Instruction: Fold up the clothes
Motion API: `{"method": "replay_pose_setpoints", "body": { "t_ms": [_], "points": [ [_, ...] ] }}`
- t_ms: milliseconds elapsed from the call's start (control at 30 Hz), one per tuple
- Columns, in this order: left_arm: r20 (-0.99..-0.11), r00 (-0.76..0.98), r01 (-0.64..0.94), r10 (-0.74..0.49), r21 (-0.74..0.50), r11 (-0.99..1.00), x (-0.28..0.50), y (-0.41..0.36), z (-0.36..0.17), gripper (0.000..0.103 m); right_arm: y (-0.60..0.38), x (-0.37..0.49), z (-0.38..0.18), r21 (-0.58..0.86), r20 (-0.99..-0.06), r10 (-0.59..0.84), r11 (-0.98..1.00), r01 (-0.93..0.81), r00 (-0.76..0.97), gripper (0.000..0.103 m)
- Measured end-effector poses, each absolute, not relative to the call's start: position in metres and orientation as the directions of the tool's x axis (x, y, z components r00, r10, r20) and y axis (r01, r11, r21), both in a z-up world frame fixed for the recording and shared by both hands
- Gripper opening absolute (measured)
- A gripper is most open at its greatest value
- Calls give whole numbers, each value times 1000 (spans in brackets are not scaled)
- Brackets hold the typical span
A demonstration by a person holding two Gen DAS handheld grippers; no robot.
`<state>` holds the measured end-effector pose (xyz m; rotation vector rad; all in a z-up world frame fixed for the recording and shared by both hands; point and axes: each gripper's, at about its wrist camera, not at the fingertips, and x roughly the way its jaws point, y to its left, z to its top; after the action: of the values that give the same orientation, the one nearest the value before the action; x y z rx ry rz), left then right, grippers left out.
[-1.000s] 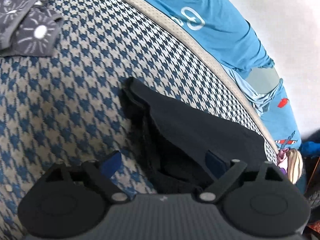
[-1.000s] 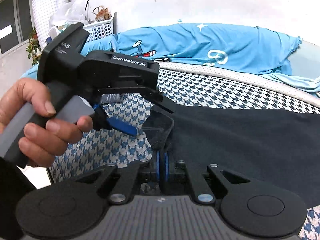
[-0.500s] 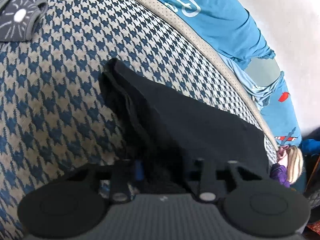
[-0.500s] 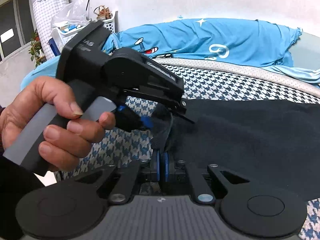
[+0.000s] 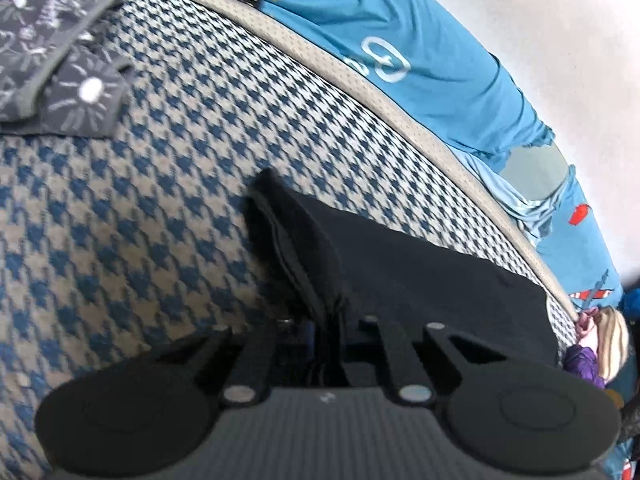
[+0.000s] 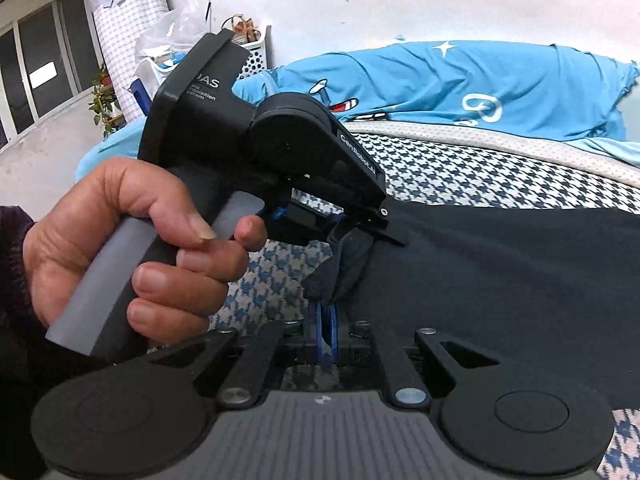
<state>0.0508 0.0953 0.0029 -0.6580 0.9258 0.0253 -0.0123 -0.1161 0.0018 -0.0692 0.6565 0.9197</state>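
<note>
A black garment (image 5: 420,276) lies on the blue-and-beige houndstooth surface (image 5: 140,200); it also shows in the right wrist view (image 6: 500,272). My left gripper (image 5: 326,332) is shut on the garment's near edge. It also shows in the right wrist view (image 6: 352,228), held in a hand and clamped on the cloth. My right gripper (image 6: 326,332) is shut on a corner of the same black garment, just below the left one. The corner bunches up between the two grippers.
A grey patterned folded cloth (image 5: 60,60) lies at the far left. A blue printed garment (image 6: 460,80) is draped along the beige rim (image 5: 360,80) at the back. A white basket (image 6: 252,48) and a window (image 6: 36,76) stand beyond.
My left gripper was open over the garment's edge, then closed on it. It has tilted and lifted the edge slightly. My right gripper has stayed shut on the corner.
</note>
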Motion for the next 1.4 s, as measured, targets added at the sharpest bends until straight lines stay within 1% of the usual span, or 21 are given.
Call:
{"method": "replay_pose_setpoints", "body": {
  "t_ms": [100, 300, 367, 400, 467, 533, 567, 600, 633, 667, 800, 900, 967, 1167, 1400],
  "points": [
    [-755, 614, -306, -229, -496, 813, 44, 104, 4, 9, -109, -14, 0, 233, -552, 728, 602, -764, 406, 6],
    [-795, 586, -347, -155, -419, 839, 38, 115, 3, 9, -90, -20, -7, 243, -562, 741, 572, -784, 367, 6],
    [-816, 562, -373, -136, -397, 839, 38, 118, -1, 9, -84, -20, -11, 239, -584, 732, 568, -788, 350, 7],
    [-831, 545, -390, -114, -372, 842, 38, 119, -3, 10, -82, -19, -14, 244, -598, 726, 568, -786, 339, 10],
    [-851, 520, -424, -65, -324, 846, 36, 121, -5, 15, -83, -17, -16, 260, -612, 724, 565, -783, 319, 10],
    [-854, 521, -449, -7, -281, 848, 33, 123, 0, 21, -88, -16, -14, 255, -612, 724, 562, -787, 319, 10],
    [-853, 520, -465, 34, -250, 849, 31, 123, 3, 26, -91, -16, -13, 250, -611, 724, 560, -790, 320, 11],
    [-850, 522, -482, 70, -226, 847, 30, 124, 7, 40, -94, -16, -11, 246, -611, 724, 559, -792, 321, 13],
    [-844, 528, -498, 93, -219, 839, 30, 125, 10, 45, -98, -16, -10, 246, -609, 723, 564, -788, 327, 14],
    [-837, 536, -511, 112, -215, 832, 29, 126, 14, 45, -102, -17, -9, 248, -607, 721, 571, -783, 334, 14],
    [-791, 599, -498, 122, -248, 831, 25, 123, 27, 46, -129, -7, -5, 242, -605, 683, 648, -722, 410, 17],
    [-770, 632, -438, 85, -265, 859, 29, 107, 31, 47, -149, 1, -2, 238, -603, 647, 704, -669, 466, 19],
    [-772, 634, -398, 46, -275, 875, 35, 94, 28, 48, -164, 7, -2, 234, -605, 616, 743, -627, 504, 19],
    [-780, 622, -290, -67, -309, 906, 45, 54, 19, 56, -216, 25, -6, 251, -623, 498, 858, -448, 603, 20],
    [-788, 605, -204, -113, -291, 935, 55, 15, 9, 60, -265, 38, -9, 260, -641, 390, 921, -291, 661, 24]
  ]
}}
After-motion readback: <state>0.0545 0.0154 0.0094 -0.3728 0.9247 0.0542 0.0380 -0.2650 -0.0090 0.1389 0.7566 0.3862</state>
